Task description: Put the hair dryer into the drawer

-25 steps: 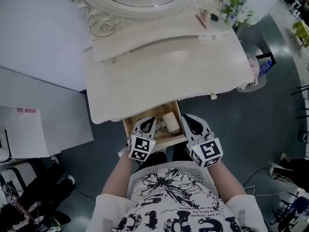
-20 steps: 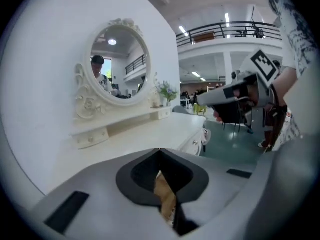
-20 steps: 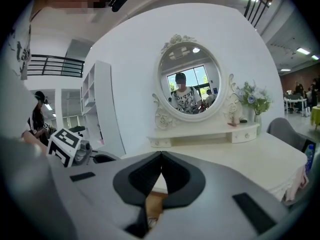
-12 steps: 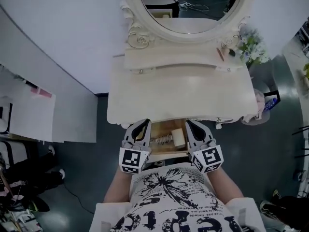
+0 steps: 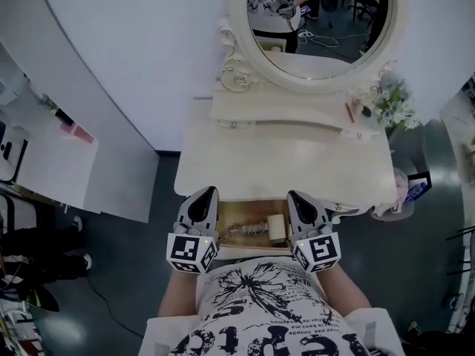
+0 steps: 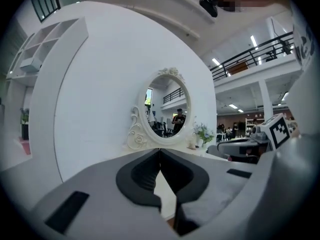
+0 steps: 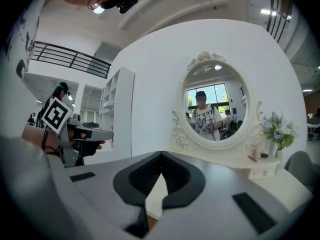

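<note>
- The left hand-held gripper [image 5: 204, 196] is fully closed. In the left gripper view its dark pads [image 6: 145, 176] meet at the tips with nothing between them.
- The right hand-held gripper [image 5: 295, 197] is closed too. The right gripper view shows its jaws pressed together and empty.
- Both point roughly level towards the oval mirror [image 5: 319, 21], one on each side of the open drawer [image 5: 241, 212].
- The hair dryer [image 5: 276, 228], cream-coloured, lies inside that drawer towards its right side. Its cord [image 5: 245, 231] is bunched to its left.
- Neither gripper touches the hair dryer; the right one is just beside it and the left one is farther off.
- The drawer sticks out from under the front edge of the pale surface [image 5: 289, 158], which is bare in the middle.
- A bunch of flowers [image 5: 393, 102] stands at the back right corner, beside the mirror frame.
- The mirror reflects the person in a printed shirt [image 5: 267, 302].
</note>
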Motion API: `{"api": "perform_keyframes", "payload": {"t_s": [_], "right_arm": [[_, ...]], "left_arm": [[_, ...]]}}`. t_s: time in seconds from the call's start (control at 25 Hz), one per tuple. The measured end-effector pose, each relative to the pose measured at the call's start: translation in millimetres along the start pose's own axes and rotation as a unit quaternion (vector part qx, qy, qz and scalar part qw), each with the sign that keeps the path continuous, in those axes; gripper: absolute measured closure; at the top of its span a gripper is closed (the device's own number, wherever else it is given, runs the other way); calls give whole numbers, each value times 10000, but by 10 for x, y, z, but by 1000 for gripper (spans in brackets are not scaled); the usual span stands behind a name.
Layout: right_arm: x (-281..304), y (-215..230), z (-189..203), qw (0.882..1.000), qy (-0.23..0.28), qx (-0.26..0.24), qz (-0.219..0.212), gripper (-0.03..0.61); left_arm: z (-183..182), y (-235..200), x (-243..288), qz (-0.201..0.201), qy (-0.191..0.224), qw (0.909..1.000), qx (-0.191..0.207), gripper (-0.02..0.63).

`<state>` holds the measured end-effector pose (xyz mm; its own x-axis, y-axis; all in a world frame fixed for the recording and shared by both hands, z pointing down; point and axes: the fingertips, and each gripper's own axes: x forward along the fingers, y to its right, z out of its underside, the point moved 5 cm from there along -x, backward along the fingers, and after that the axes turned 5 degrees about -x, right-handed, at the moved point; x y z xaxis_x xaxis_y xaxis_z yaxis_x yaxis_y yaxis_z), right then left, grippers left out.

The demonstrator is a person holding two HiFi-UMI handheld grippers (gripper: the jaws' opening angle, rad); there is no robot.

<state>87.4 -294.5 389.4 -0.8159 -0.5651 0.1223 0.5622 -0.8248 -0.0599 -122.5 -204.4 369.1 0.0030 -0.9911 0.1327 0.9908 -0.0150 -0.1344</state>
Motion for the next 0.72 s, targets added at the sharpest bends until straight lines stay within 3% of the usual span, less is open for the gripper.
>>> {"api": "perform_keyframes", "payload": {"t_s": [0.72], "right_arm": [[70,-50,-49,9997,-39,-221,-117,561]], "left_arm": [[-64,34,59,115,16,9990,439,592]]}}
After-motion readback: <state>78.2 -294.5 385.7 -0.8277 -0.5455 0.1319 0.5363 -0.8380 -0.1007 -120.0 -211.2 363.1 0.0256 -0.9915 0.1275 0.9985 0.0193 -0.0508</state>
